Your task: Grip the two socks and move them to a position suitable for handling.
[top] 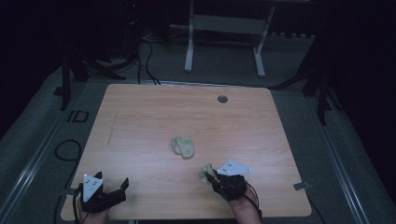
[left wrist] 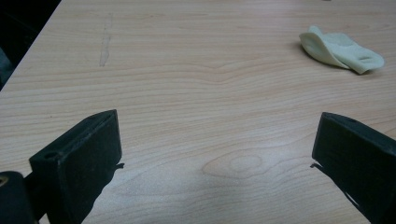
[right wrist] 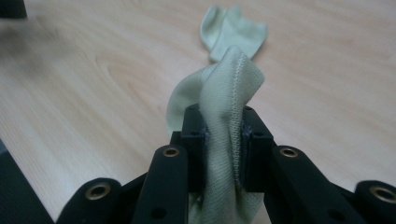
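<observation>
Pinched between the closed jaws of the right tool (right wrist: pixel 223 140), a pale green sock (right wrist: pixel 229 107) stands up in a twisted fold, its ribbed edge running upward from the pads, long axis roughly along the tool and pointing toward the second sock (right wrist: pixel 233 30). That second sock (top: pixel 183 146) lies flat on the counter (top: pixel 140 121) near its middle, just beyond the held one, long axis slanting across the wood, with which end is the toe unclear. The left tool (top: pixel 109 192) rests well to the left of that sock, jaws spread wide and empty. My worry is that the grip catches only a bunched fold, so the fabric may slip out or stay twisted when laid beside its mate.
</observation>
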The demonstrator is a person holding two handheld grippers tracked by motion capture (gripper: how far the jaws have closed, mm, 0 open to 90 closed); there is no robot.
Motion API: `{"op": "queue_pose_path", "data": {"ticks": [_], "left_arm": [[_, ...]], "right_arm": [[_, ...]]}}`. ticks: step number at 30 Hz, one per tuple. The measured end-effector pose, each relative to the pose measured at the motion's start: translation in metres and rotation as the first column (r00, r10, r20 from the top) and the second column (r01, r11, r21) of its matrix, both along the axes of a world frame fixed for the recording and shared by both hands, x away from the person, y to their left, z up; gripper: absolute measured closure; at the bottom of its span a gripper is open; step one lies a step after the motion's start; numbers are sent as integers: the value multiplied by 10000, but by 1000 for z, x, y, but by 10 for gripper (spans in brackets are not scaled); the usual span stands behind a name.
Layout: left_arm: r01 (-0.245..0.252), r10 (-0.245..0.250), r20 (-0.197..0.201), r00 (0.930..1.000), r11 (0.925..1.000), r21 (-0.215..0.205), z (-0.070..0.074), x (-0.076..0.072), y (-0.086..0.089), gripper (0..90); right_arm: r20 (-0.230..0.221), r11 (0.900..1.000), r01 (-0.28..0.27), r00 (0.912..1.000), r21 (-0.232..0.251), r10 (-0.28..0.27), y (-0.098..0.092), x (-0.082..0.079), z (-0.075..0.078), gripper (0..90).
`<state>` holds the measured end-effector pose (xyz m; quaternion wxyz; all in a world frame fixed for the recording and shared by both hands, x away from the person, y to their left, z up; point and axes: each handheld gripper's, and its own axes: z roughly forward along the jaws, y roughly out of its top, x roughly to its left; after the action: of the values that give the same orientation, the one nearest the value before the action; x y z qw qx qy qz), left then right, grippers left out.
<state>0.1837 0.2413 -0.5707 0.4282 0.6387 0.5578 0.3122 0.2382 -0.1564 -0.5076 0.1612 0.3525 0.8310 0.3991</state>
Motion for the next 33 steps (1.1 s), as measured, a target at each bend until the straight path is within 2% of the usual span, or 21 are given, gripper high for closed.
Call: {"op": "queue_pose_path", "data": {"ticks": [5,7,9,10,14,17,19,22,24,25,27,30,31,32,33], "left_arm": [[87,-87,-4,10000,9999,65,0,0,-5,16],[231,-230,-60,9997,9996,132,0,1,-8,15],[365,-365,-9,9993,9991,201,0,1,-11,16],[427,-427,9,9991,9989,217,0,1,-13,16],[635,-636,16,9980,9974,331,0,1,-18,15],[719,-721,66,9974,9971,235,0,1,-19,15],[747,-748,56,9972,9970,189,0,1,-19,16],[892,-892,-2,9960,9958,183,-1,1,-22,15],[1019,-1019,-5,9948,9946,190,-1,2,-25,15],[1122,-1122,-20,9937,9935,186,-1,2,-27,15],[1348,-1349,30,9909,9909,56,1,2,-31,15],[1789,-1789,7,9839,9839,-30,5,2,-40,15],[1916,-1916,44,9815,9814,87,7,2,-46,15],[2076,-2079,107,9781,9779,238,9,1,-51,16],[2340,-2346,207,9719,9719,272,12,0,-57,23]], "right_arm": [[-273,9998,191,9994,-85,-193,4,-2,-20,753],[-129,9991,306,9994,-296,-310,8,-1,-27,752],[-280,9991,251,9993,-329,-260,13,2,-32,749],[-173,9989,323,9993,-347,-329,15,2,-34,749],[-342,9989,136,9993,-449,-152,26,5,-43,743],[-422,9978,76,9991,-662,-104,35,5,-53,742],[-362,9968,135,9992,-784,-163,37,5,-57,740],[35,9955,296,9996,-904,-294,41,1,-61,725],[51,9960,335,9994,-832,-332,41,-1,-62,678],[-65,9965,254,9996,-798,-260,41,-2,-61,622],[-506,9993,116,9986,-342,-134,38,-2,-56,545],[-112,9998,185,9998,1,-185,28,-5,-34,508],[36,9997,202,9998,155,-203,22,-5,-25,508],[242,9993,254,9994,274,-261,17,-5,-16,504],[318,9992,191,9993,352,-202,12,-4,-8,496]]}}
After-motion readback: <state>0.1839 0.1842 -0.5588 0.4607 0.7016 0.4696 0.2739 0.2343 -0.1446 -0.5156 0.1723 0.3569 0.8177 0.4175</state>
